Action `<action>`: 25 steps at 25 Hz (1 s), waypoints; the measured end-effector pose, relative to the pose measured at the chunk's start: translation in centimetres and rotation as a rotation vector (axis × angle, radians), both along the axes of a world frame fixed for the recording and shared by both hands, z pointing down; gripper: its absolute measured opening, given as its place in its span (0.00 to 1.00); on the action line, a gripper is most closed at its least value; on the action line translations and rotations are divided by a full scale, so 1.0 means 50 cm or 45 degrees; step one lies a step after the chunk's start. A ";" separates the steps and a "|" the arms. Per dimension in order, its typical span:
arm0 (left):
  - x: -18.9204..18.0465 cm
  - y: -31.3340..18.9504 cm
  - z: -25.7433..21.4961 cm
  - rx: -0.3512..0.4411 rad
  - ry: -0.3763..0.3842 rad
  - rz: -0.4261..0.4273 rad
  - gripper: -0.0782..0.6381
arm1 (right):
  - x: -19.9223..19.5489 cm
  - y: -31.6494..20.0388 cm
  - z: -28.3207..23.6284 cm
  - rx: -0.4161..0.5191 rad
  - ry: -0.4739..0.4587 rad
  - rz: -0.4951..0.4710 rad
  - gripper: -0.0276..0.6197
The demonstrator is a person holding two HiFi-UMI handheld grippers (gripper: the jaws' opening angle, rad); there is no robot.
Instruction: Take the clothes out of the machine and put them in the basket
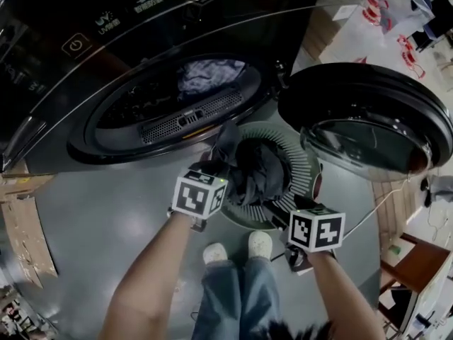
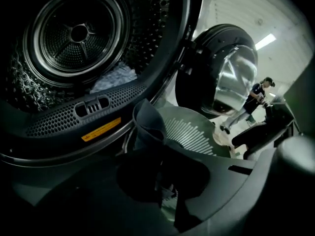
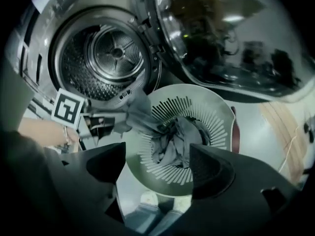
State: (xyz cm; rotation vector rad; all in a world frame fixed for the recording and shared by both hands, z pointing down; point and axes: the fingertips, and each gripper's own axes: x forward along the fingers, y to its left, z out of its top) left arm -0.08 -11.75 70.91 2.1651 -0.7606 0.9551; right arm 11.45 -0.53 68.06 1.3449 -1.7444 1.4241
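Grey floor (image 1: 106, 225) bears basket (image 1: 299, 163); left gripper (image 2: 161, 156) pinches dark garment (image 2: 147, 124).

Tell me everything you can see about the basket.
The basket is round, pale grey-green, plastic by its look, with long slots fanned around its wall. It stands upright on the grey floor before the open machine, beside its swung door. Dark clothes lie piled inside. One garment runs over its rim to the shut left gripper.
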 end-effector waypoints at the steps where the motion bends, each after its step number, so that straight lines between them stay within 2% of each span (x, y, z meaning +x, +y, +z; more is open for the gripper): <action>1: 0.007 0.018 -0.007 -0.021 0.029 0.029 0.13 | -0.001 0.006 -0.005 0.017 -0.016 0.031 0.66; 5: 0.050 0.096 -0.037 -0.141 0.180 0.150 0.14 | -0.002 0.029 -0.027 0.079 -0.039 0.132 0.60; 8: 0.072 0.149 -0.050 -0.192 0.203 0.238 0.14 | -0.006 0.049 -0.035 0.095 -0.049 0.178 0.57; 11: 0.094 0.183 -0.071 -0.212 0.246 0.250 0.14 | 0.000 0.060 -0.046 0.114 -0.049 0.214 0.56; 12: 0.101 0.187 -0.079 -0.213 0.261 0.239 0.16 | 0.004 0.060 -0.051 0.124 -0.049 0.229 0.56; 13: 0.107 0.191 -0.085 -0.220 0.269 0.228 0.33 | 0.008 0.058 -0.057 0.135 -0.050 0.246 0.56; 14: 0.111 0.196 -0.090 -0.234 0.271 0.223 0.48 | 0.013 0.057 -0.063 0.146 -0.053 0.264 0.56; 15: 0.115 0.202 -0.095 -0.246 0.269 0.226 0.51 | 0.017 0.056 -0.069 0.155 -0.055 0.282 0.56; 19: 0.119 0.210 -0.109 -0.228 0.225 0.233 0.54 | 0.037 0.059 -0.088 0.175 -0.053 0.316 0.55; 25: 0.110 0.188 -0.137 -0.189 0.156 0.162 0.57 | 0.071 0.068 -0.094 0.160 -0.059 0.328 0.55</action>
